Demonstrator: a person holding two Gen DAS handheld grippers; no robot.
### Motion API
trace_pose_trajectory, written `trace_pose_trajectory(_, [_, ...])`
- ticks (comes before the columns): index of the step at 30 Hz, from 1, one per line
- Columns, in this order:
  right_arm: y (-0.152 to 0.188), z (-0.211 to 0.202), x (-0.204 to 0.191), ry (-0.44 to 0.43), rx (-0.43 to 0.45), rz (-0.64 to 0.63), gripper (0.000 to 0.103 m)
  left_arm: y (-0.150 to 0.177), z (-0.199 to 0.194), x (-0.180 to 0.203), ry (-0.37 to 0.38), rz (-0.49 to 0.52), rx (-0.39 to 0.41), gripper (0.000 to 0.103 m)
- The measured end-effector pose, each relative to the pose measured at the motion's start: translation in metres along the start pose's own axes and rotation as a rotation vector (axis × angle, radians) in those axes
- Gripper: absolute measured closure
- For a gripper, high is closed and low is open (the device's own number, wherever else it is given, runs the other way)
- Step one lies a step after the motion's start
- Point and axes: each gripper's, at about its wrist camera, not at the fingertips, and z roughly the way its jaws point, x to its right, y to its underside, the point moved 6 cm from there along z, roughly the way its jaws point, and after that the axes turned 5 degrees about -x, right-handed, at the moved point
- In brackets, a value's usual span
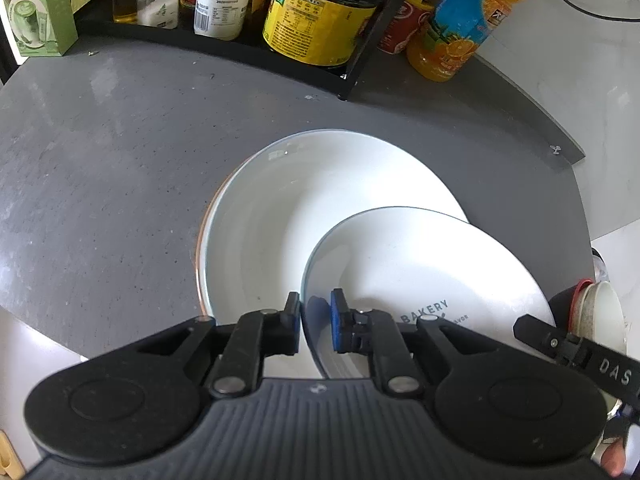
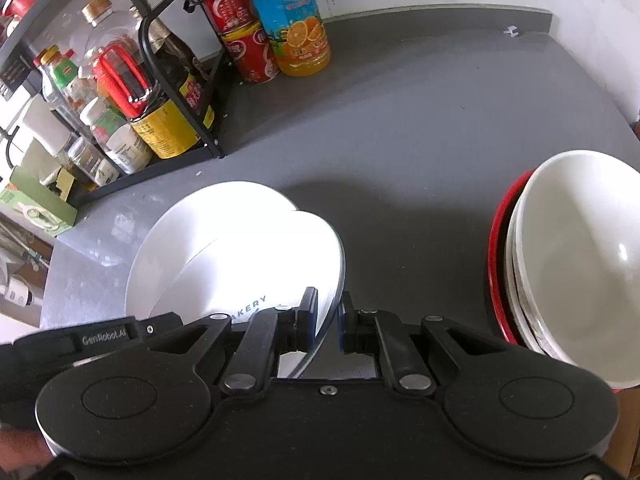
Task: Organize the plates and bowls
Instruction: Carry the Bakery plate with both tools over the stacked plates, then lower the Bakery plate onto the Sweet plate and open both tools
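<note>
A small white plate (image 1: 424, 264) printed "BAKERY" hangs tilted over a large white plate (image 1: 280, 208) that lies flat on the grey counter (image 1: 100, 160). My left gripper (image 1: 316, 320) is shut on the small plate's left rim, one pad on each side. My right gripper (image 2: 328, 320) is shut on the opposite rim of the small plate (image 2: 260, 264). The plate's raised edge runs between its fingers, and the large plate (image 2: 168, 240) shows beneath. The right gripper's body (image 1: 560, 340) reaches in at the right edge of the left wrist view.
A stack of white bowls nested in a red bowl (image 2: 560, 272) stands at the right, also visible as the bowl stack (image 1: 600, 312). A black rack of sauce bottles (image 2: 160, 120), red cans (image 2: 244, 48) and an orange juice bottle (image 2: 296, 32) line the back. A green box (image 1: 36, 12) stands far left.
</note>
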Motion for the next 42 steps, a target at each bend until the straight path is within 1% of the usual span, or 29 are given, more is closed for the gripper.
trace_pose_trajectory(5, [0.002, 0.003, -0.003, 0.0, -0.01, -0.017, 0.093, -0.003, 0.004, 0.001, -0.034, 0.001, 0.006, 0.089])
trace_pose_trajectory(9, [0.001, 0.008, -0.007, 0.003, -0.019, -0.034, 0.093, -0.005, 0.009, -0.004, -0.05, -0.012, -0.012, 0.088])
trace_pose_trajectory(12, [0.002, 0.015, -0.008, 0.002, -0.033, -0.031, 0.093, -0.009, 0.01, -0.006, -0.06, 0.0, 0.002, 0.088])
trace_pose_trajectory(16, [0.006, 0.022, -0.01, 0.009, -0.064, -0.024, 0.093, -0.014, 0.014, -0.011, -0.067, -0.008, 0.002, 0.088])
trace_pose_trajectory(19, [0.006, 0.027, -0.011, 0.008, -0.077, -0.012, 0.093, -0.016, 0.016, -0.012, -0.078, 0.007, 0.005, 0.088])
trace_pose_trajectory(23, [0.006, 0.032, -0.012, -0.006, -0.088, -0.001, 0.093, -0.019, 0.019, -0.017, -0.091, 0.008, -0.009, 0.086])
trace_pose_trajectory(26, [0.006, 0.034, -0.014, -0.001, -0.087, 0.006, 0.091, -0.023, 0.019, -0.018, -0.097, 0.017, -0.018, 0.087])
trace_pose_trajectory(31, [0.005, 0.036, -0.014, 0.002, -0.092, 0.009, 0.09, -0.026, 0.018, -0.013, -0.109, 0.077, -0.077, 0.086])
trace_pose_trajectory(34, [0.005, 0.038, -0.016, 0.012, -0.094, 0.002, 0.09, -0.029, 0.011, -0.014, -0.093, 0.077, -0.074, 0.079])
trace_pose_trajectory(36, [0.004, 0.038, -0.017, 0.018, -0.094, 0.0, 0.09, -0.031, 0.005, -0.016, -0.09, 0.071, -0.068, 0.067])
trace_pose_trajectory(42, [0.004, 0.04, -0.019, 0.026, -0.089, -0.005, 0.089, -0.036, -0.016, -0.019, -0.081, 0.068, -0.038, 0.043])
